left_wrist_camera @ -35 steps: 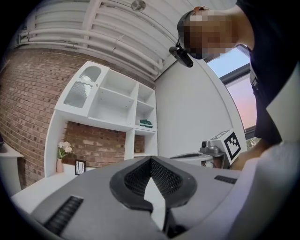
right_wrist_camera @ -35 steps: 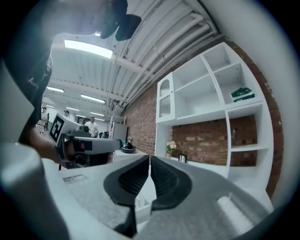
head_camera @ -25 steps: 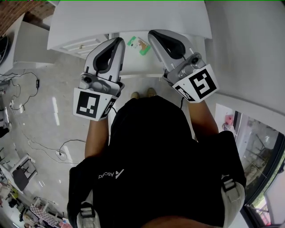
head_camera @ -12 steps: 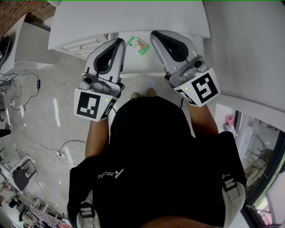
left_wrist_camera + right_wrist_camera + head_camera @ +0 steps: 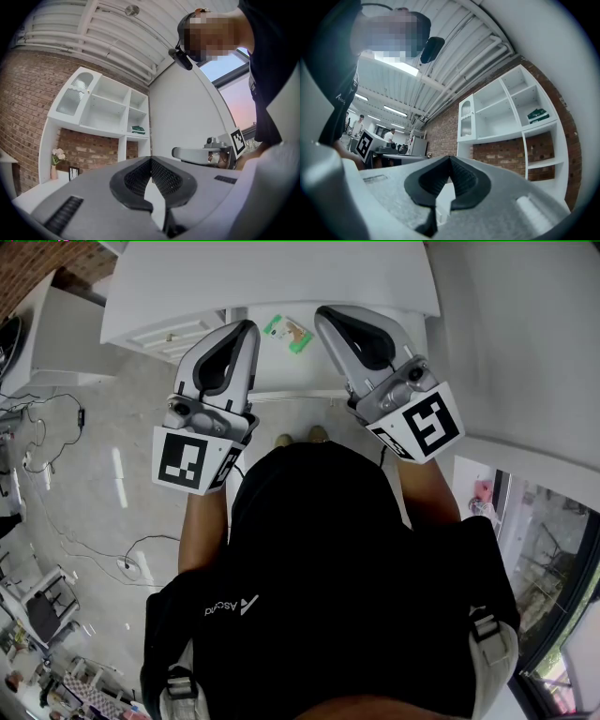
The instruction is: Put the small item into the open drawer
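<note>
The small item [image 5: 287, 334], a green and white packet, lies flat on the white inside of the open drawer [image 5: 281, 381] under the cabinet top. In the head view my left gripper [image 5: 250, 326] is held just left of it and my right gripper [image 5: 322, 312] just right of it, both above the drawer and apart from the packet. The left gripper view shows the dark pads [image 5: 161, 176] meeting at the tip with nothing between them. The right gripper's pads [image 5: 464, 180] are likewise shut on nothing. Both gripper views look out at the room, so neither shows the packet.
The white cabinet top [image 5: 272, 277] spans the far side. A white shelf unit [image 5: 103, 108] stands against a brick wall. Cables [image 5: 56, 409] trail on the grey floor at left. The person's feet [image 5: 300, 439] stand before the drawer. A white wall [image 5: 525, 343] runs along the right.
Both grippers have drifted only slightly, the right one a little to the right and the left one a touch up. The packet has not moved.
</note>
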Motion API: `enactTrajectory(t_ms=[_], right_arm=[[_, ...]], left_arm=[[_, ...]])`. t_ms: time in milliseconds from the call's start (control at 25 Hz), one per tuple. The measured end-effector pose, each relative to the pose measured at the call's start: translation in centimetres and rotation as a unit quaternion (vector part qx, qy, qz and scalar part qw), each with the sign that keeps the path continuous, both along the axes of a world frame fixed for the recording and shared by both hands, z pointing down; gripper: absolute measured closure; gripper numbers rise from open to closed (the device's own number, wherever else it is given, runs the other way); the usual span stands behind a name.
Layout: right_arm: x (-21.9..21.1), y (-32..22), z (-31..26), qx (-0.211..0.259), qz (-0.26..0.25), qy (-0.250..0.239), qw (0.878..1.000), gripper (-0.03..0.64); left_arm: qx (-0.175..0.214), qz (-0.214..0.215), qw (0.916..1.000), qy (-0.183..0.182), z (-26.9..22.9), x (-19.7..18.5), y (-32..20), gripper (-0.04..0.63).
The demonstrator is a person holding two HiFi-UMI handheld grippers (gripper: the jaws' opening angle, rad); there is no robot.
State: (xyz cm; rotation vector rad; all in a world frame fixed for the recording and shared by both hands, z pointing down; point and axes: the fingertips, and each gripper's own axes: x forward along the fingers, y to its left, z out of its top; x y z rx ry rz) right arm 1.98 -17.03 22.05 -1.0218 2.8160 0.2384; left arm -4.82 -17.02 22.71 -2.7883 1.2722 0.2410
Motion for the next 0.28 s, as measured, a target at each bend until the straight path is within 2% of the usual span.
enactTrajectory(t_ms=[280], right_arm=[[0.15,0.16,0.28,0.001,-0.001,0.007,1.0,0.615]], left_arm=[[-0.008,0.001,0.9999,-0.012,0.93,0.06,0.21,0.597]])
